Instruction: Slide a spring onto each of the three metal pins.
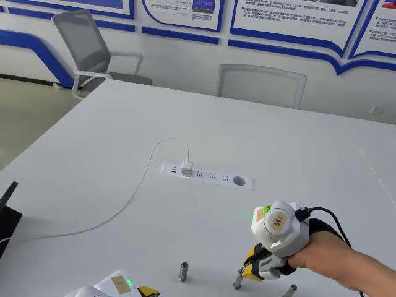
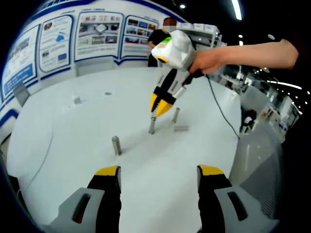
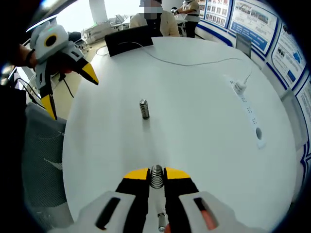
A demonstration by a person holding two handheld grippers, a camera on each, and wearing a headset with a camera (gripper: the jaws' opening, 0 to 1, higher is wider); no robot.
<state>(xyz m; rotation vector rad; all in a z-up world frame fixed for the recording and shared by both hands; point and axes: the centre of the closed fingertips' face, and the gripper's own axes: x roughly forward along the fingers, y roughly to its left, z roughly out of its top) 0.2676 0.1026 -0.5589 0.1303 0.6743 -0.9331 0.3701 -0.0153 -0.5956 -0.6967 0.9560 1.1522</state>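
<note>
Clamped between the yellow jaws of my right gripper (image 3: 156,178), a spring (image 3: 156,175) stands upright, its long axis in line with the middle pin (image 2: 152,125) just beneath it on the white table (image 1: 247,142). Nearby a second pin (image 2: 116,145) stands vertical, already wearing a spring. My left gripper (image 2: 158,171) hovers with its jaws apart, holding nothing.

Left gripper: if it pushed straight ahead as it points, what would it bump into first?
Likely the spring-covered pin, nearest and roughly in line with one jaw. Dead centre, farther on, stands a second pin under the right gripper. Height is unclear.
</note>
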